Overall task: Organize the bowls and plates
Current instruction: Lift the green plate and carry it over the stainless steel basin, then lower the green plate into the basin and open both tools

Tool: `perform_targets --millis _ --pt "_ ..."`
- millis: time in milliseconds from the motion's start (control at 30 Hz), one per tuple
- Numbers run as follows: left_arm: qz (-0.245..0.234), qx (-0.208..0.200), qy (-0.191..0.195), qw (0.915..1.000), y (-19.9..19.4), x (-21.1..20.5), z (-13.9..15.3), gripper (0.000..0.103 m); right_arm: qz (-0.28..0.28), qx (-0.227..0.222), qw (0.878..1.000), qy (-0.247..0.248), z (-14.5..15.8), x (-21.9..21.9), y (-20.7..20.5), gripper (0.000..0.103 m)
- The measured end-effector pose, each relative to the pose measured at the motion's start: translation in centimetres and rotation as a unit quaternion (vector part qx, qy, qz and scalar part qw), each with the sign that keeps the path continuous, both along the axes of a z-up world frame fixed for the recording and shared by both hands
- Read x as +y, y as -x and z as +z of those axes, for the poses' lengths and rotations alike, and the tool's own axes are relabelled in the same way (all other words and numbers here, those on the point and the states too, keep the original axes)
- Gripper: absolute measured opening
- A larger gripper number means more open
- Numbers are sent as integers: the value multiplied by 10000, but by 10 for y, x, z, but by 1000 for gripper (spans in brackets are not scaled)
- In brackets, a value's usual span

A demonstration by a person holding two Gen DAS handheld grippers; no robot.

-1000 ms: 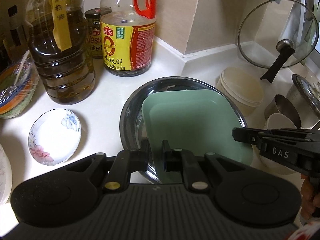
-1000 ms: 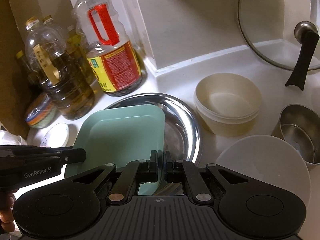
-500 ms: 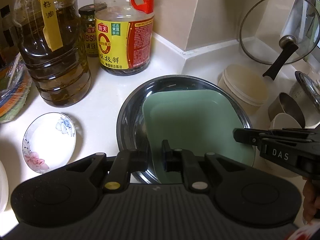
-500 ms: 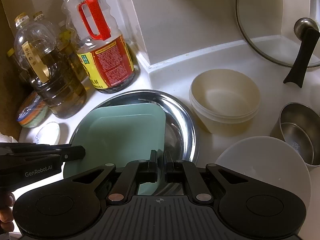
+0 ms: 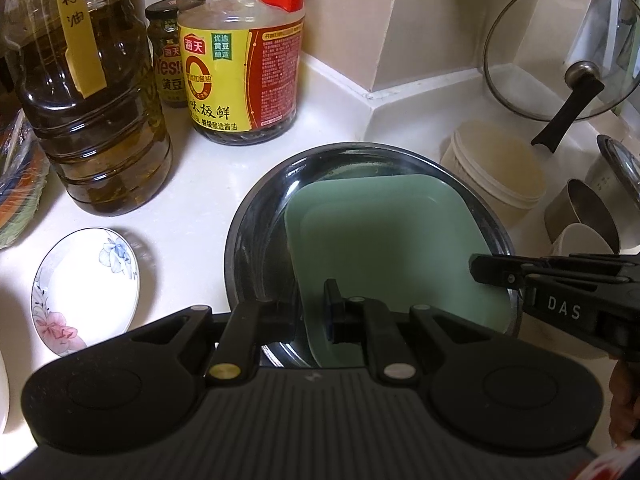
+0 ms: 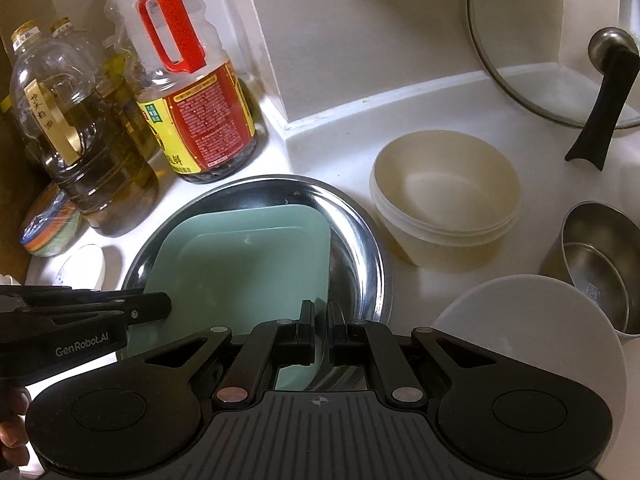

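Observation:
A square green plate (image 5: 392,248) lies inside a round steel plate (image 5: 256,240) on the white counter. My left gripper (image 5: 314,312) is shut on the green plate's near left edge. My right gripper (image 6: 320,328) is shut on the green plate's (image 6: 244,264) near right edge, over the steel plate (image 6: 360,240). Each gripper shows in the other's view, the right one (image 5: 560,300) and the left one (image 6: 80,320). A small flowered dish (image 5: 84,288) lies left of the steel plate.
Oil bottle (image 5: 88,92) and soy sauce bottle (image 5: 240,60) stand behind. Stacked cream bowls (image 6: 444,200), a white plate (image 6: 540,328), steel bowls (image 6: 596,268) and a glass lid (image 6: 560,52) are on the right. Stacked colourful bowls (image 6: 48,228) sit at far left.
Both grippers have moved slightly forward and down with the green plate, which has settled deeper into the steel plate. Both stay shut on it.

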State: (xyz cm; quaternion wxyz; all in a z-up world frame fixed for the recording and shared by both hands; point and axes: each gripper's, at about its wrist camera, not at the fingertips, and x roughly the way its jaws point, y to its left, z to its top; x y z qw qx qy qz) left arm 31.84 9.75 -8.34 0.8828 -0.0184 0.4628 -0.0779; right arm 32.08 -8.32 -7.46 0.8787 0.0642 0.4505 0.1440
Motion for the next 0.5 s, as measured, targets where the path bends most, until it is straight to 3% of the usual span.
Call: perform_targets --millis 500 --pt "34 -39 -3 10000 2 1 1 21 -19 -93 9997 -234 3 0 1 6"
